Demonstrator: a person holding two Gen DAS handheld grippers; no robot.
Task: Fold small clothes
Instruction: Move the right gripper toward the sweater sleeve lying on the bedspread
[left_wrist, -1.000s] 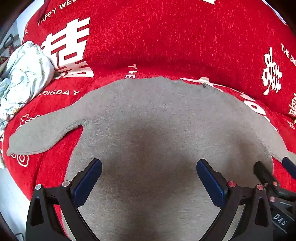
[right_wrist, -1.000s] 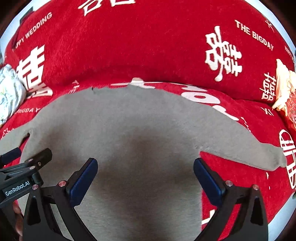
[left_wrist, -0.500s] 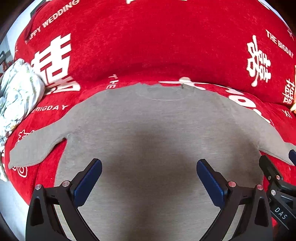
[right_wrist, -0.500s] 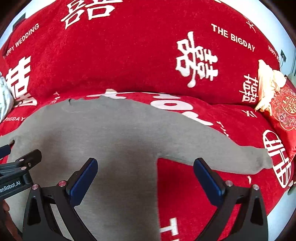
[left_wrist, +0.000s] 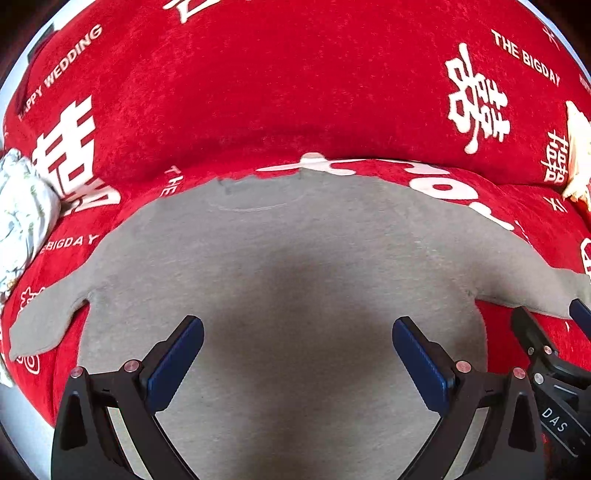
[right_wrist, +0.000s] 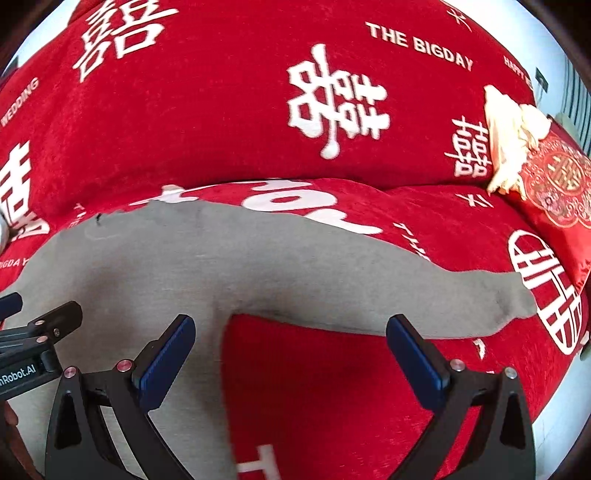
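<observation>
**Ana:** Both views have swung rightward since a second ago — the left tongs (left_wrist: 297, 350), which sat low over the middle of the grey shirt (left_wrist: 288, 266), now take in the whole neckline and both sleeves, and the right tongs (right_wrist: 290, 350) have slid off the body toward the right sleeve (right_wrist: 424, 295).

**Ben:** Are either of them holding cloth?

**Ana:** No. Both pairs are spread wide with nothing between the blue pads (left_wrist: 177, 363); they hover above the fabric rather than pinching it.

**Ben:** And the shirt itself?

**Ana:** Flat and face-down-or-up, I can't tell which, on the seat of the red sofa cover (left_wrist: 295, 92), collar toward the backrest. Its left sleeve (left_wrist: 44, 321) runs out toward a crumpled pale printed cloth (left_wrist: 22, 206) at the far left, the other sleeve toward an embroidered red cushion (right_wrist: 554, 177) at the far right. No fold has been made yet.

**Ben:** So what does the shift tell you?

**Ana:** My reading is that the spreading is finished and the right tongs are lining up on that sleeve — the armpit now sits just ahead of their left pad, the cuff beyond their right one. A sleeve fold across the body looks like the likely first step.

**Ben:** Any risk?

**Ana:** Soft knit on plush fabric may drag and wrinkle the body if the sleeve is pulled rather than lifted.
</observation>
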